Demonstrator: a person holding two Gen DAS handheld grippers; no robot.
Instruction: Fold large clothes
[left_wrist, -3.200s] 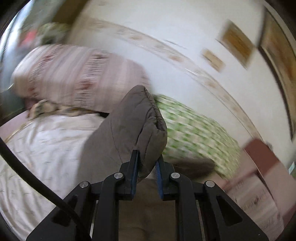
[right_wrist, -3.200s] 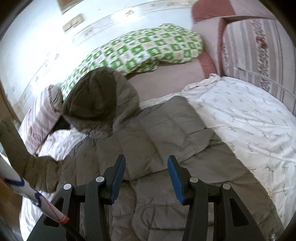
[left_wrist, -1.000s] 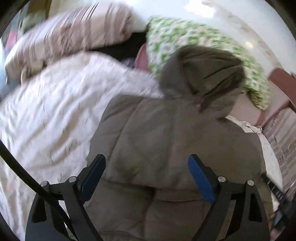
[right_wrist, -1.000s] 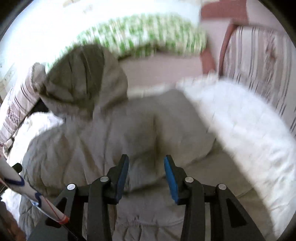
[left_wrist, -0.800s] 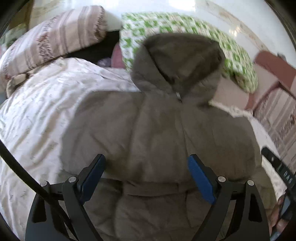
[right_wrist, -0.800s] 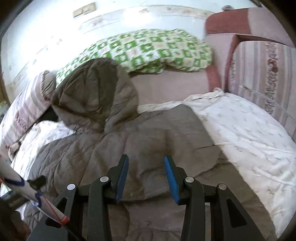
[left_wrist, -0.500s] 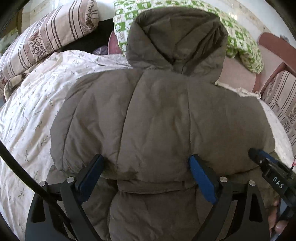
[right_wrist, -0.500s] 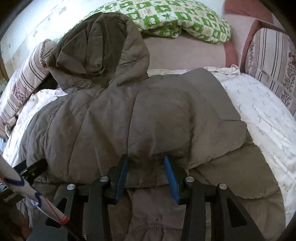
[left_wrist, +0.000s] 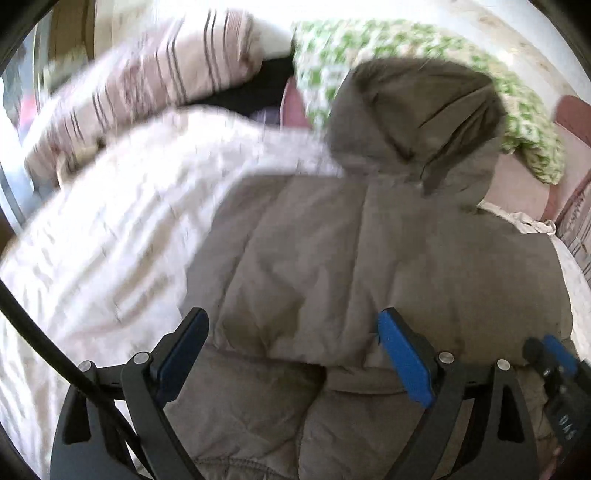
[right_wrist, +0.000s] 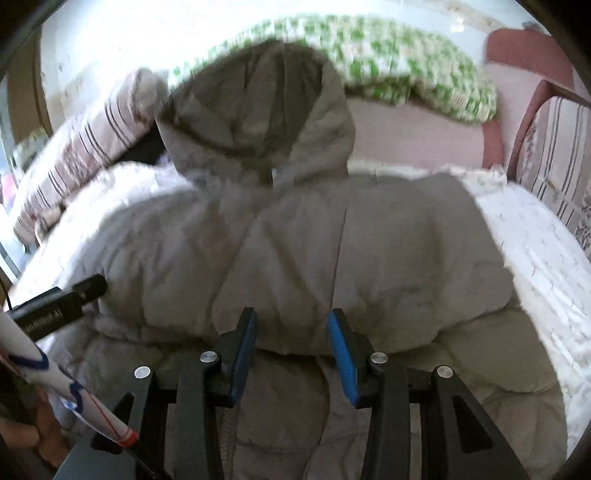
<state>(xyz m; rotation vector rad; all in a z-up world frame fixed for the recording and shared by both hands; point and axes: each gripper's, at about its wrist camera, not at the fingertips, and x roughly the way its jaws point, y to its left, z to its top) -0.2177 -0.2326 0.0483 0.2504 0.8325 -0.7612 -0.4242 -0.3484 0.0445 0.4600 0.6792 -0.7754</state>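
Beneath both tongs, folded jacket (left_wrist: 369, 266).

A bed (right_wrist: 546, 236) under a white sprigged sheet carries a grey-brown hooded puffer jacket (right_wrist: 332, 243) across its middle; striped pillow (left_wrist: 147, 77) and green checked pillow (right_wrist: 406, 62) lie along the head edge.

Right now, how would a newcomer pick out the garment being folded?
Look at the bed with the white quilt. On its middle lies the puffy grey-brown hooded jacket, hood toward the pillows. It is the only plain, unpatterned thing there, beside the striped pillow and green-checked pillow.
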